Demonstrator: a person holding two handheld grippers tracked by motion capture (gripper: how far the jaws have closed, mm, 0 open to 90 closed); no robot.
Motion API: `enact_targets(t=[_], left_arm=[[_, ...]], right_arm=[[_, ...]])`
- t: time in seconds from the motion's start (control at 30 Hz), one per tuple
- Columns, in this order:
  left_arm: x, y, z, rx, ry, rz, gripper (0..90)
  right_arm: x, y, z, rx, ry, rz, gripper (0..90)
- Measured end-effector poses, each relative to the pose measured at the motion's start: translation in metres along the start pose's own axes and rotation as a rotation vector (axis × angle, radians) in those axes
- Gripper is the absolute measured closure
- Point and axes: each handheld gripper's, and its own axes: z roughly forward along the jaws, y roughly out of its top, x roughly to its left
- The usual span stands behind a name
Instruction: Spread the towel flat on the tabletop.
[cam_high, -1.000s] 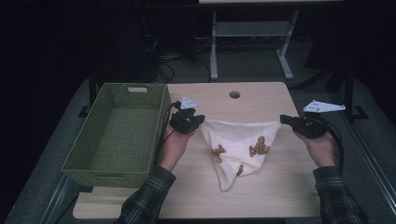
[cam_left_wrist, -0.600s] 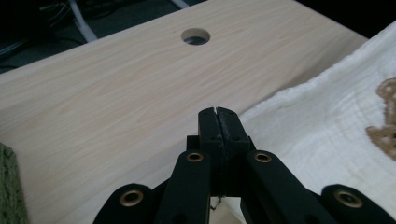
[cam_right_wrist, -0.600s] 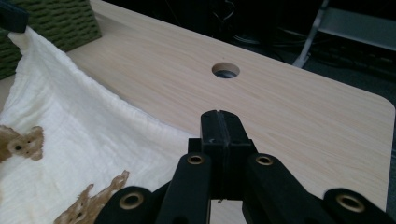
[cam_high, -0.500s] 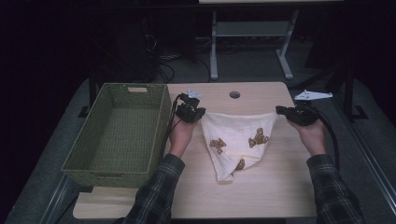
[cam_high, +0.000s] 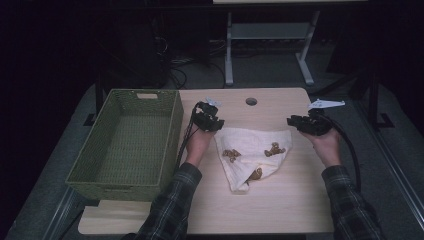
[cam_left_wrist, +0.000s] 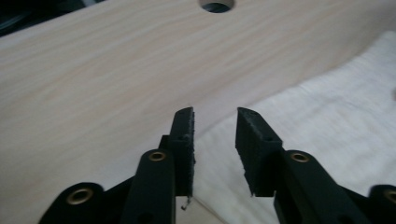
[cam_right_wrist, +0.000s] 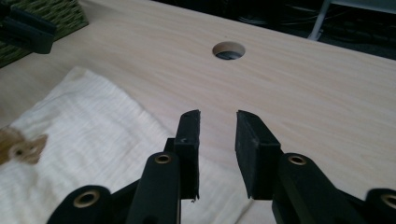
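cloth spread flat, both grippers parted at its top corners

cloth (cam_high: 252, 155) lay on the pale wooden table (cam_high: 280, 210), near its middle, cream-coloured with a few small brown animal prints on it. its top edge ran straight from side to side, and below that the fabric narrowed to a folded point toward the person's side. in the left gripper view the same cloth (cam_left_wrist: 327, 116) showed as a ribbed white sheet under and to the right of the jaws; in the right gripper view the cloth (cam_right_wrist: 84, 135) lay to the left, with one brown print near the frame's edge.

the left gripper (cam_high: 216, 123) sat at the cloth's upper left corner, held in the person's left hand (cam_high: 198, 145). from its own camera the left gripper (cam_left_wrist: 215, 135) had its jaws apart with a plain gap between the pads and nothing in them. the right gripper (cam_high: 292, 121) was at the upper right corner, in the right hand (cam_high: 327, 145), a black cable (cam_high: 350, 150) looping away from it. seen from its own camera, the right gripper (cam_right_wrist: 217, 137) likewise stood parted and held nothing, the cloth's edge just under the jaws.

a green woven basket (cam_high: 95, 165) stood on the table's left side, just beside the left forearm. a round hole (cam_high: 251, 101) pierced the tabletop beyond the cloth. both sleeves were plaid.
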Motion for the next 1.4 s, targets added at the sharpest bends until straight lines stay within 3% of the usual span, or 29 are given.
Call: enact_targets(t=[0.2,0.33,0.4,0.5,0.63,0.77,0.97,1.03,1.13,1.27,1.3,1.4], left_arm=[[-0.025,-0.018,-0.023,-0.025,-0.092,0.018,59.1],[-0.043,-0.035,-0.041,-0.027,-0.160,0.061,57.1],[-0.053,-0.045,-0.049,-0.022,-0.190,0.079,56.9],[-0.067,-0.063,-0.061,-0.009,-0.231,0.133,55.5],[-0.077,-0.075,-0.067,-0.023,-0.271,0.130,54.7],[-0.097,-0.095,-0.068,0.005,-0.316,0.175,53.8],[-0.109,-0.105,-0.060,0.041,-0.352,0.201,53.3],[-0.114,-0.107,-0.056,0.054,-0.359,0.211,53.2],[-0.117,-0.109,-0.054,0.065,-0.347,0.230,54.4],[-0.119,-0.108,-0.049,0.083,-0.327,0.258,62.2],[-0.120,-0.109,-0.047,0.095,-0.326,0.274,73.1],[-0.121,-0.109,-0.045,0.110,-0.330,0.286,84.2]], right_arm=[[0.018,-0.016,-0.019,0.012,0.035,-0.011,68.9],[0.039,-0.035,-0.028,0.039,0.073,-0.020,68.3],[0.044,-0.039,-0.029,0.044,0.081,-0.027,68.1],[0.058,-0.054,-0.032,0.067,0.098,-0.036,68.1],[0.070,-0.066,-0.037,0.079,0.120,-0.031,68.1],[0.084,-0.078,-0.042,0.095,0.154,-0.028,68.0],[0.100,-0.091,-0.038,0.142,0.163,-0.040,66.1],[0.103,-0.093,-0.035,0.152,0.168,-0.022,65.9],[0.105,-0.094,-0.028,0.162,0.169,-0.026,65.3],[0.104,-0.094,-0.021,0.173,0.152,-0.018,64.5],[0.104,-0.094,-0.018,0.181,0.142,-0.007,67.7],[0.104,-0.094,-0.016,0.185,0.125,-0.011,74.7]])
